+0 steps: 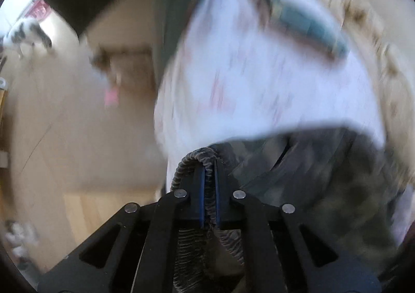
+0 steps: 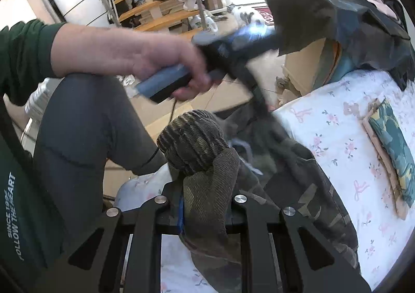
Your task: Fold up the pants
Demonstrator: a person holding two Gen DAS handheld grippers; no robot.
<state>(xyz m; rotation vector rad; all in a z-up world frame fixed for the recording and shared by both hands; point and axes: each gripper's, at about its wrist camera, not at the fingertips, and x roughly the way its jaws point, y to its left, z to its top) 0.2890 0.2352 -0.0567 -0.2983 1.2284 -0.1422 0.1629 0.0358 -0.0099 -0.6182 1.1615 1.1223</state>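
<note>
The left gripper (image 1: 209, 184) pinches the ribbed waistband of the camo pants (image 1: 324, 176); the right gripper (image 2: 205, 204) pinches the waistband too; the pants hang down onto the flowery bed sheet (image 2: 337, 121); farther back lies a folded blue cloth (image 2: 391, 142) on the sheet.

We see: floral bedsheet (image 2: 324, 121) | blue patterned book (image 2: 391, 145) on it | wooden stairs (image 2: 153, 5) | cat (image 2: 246, 14) on floor
</note>
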